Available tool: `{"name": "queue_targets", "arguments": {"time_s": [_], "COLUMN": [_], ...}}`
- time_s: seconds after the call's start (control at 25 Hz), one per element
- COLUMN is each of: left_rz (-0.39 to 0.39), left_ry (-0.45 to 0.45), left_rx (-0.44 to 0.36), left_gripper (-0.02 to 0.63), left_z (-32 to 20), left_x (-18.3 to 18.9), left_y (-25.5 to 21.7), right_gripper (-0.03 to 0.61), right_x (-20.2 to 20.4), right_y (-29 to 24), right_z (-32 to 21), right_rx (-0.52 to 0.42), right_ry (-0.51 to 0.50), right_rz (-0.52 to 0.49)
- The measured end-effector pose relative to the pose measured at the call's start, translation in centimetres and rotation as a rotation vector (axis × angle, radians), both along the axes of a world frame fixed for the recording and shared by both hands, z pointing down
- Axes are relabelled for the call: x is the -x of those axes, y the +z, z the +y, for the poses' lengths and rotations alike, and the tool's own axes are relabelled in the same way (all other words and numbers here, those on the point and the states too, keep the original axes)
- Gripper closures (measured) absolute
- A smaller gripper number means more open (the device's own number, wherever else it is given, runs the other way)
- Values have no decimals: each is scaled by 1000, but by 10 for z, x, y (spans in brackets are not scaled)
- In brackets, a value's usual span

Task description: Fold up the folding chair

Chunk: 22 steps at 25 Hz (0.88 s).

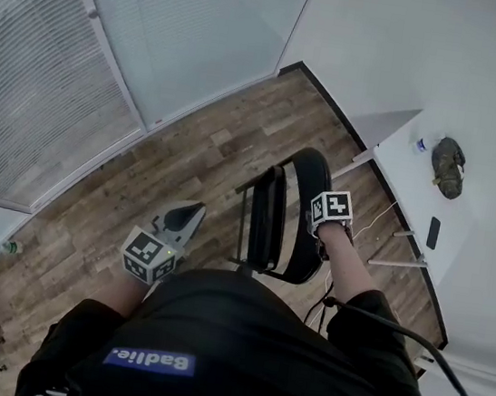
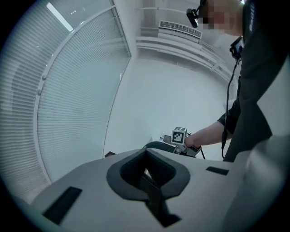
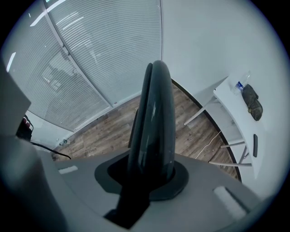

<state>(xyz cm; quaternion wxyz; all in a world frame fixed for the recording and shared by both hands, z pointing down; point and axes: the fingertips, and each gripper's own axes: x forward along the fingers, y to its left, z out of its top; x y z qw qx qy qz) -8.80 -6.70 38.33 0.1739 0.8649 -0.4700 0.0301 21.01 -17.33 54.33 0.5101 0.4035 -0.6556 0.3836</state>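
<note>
The black folding chair (image 1: pixel 272 219) stands folded nearly flat, apparently upright.

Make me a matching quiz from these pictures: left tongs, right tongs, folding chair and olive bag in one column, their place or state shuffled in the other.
1 left tongs
2 right tongs
3 folding chair
4 olive bag

A on the white table
B shut, nothing between them
C upright on the wood floor
D clamped on the chair's top edge

Pairs: 1-B, 2-D, 3-C, 4-A
</note>
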Motion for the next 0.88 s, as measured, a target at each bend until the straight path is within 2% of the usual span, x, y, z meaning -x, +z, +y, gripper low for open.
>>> {"name": "queue_targets", "arguments": {"time_s": [0.12, 0.88], "left_rz": [-18, 12], "left_ry": [5, 30], "left_rx": [-17, 48], "left_gripper": [609, 609], "left_z": [3, 10], "left_x": [1, -12], "left_y": [0, 18], "right_gripper": [505, 509], "right_x": [0, -4], "right_y": [0, 3], "right_z": [0, 1], "right_rx": [0, 1], "right_ry": [-1, 1], "right_rz": [3, 13]}}
